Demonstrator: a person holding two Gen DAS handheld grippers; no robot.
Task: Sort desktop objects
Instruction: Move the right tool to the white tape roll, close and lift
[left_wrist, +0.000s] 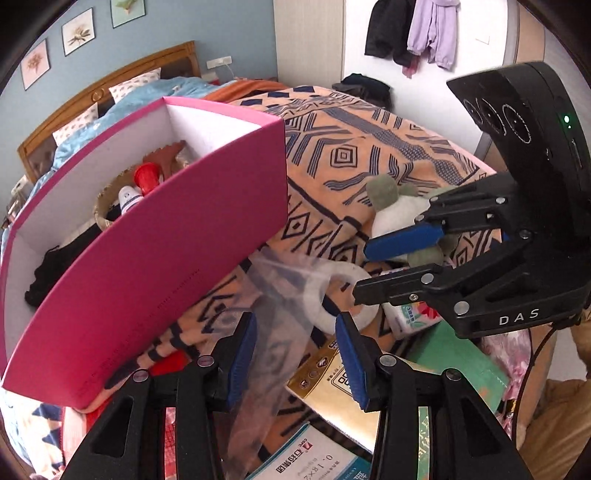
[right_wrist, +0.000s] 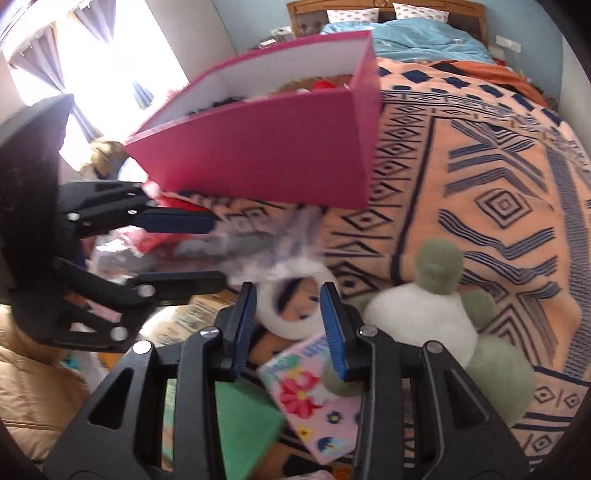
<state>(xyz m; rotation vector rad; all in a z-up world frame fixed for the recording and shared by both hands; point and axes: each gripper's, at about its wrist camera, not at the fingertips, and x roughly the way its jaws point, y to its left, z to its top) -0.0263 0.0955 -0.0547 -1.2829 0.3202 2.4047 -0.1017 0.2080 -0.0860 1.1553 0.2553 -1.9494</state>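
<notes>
Clutter on the patterned fleece blanket (left_wrist: 369, 155): a smooth pink cardboard box (left_wrist: 166, 273), a plush turtle (right_wrist: 424, 317), a tape ring (left_wrist: 332, 295), crinkly clear plastic (left_wrist: 273, 295). Left gripper (left_wrist: 297, 354) and right gripper (right_wrist: 288, 325), marked "DAS", hang part-open, holding nothing.

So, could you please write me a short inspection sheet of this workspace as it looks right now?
Surface: bed under an orange patterned blanket.
Job's things: pink box open, holding a basket, a red-capped bottle and dark cloth; tape roll, plush toy, floral packet, clear plastic bag loose.
Clutter: cartons and a green box piled in front.
Grippers: left tool and right tool both open, empty.
Cables: thin black cable behind the right tool.
Surroundings: headboard, pillows, hanging clothes, bright window.
</notes>
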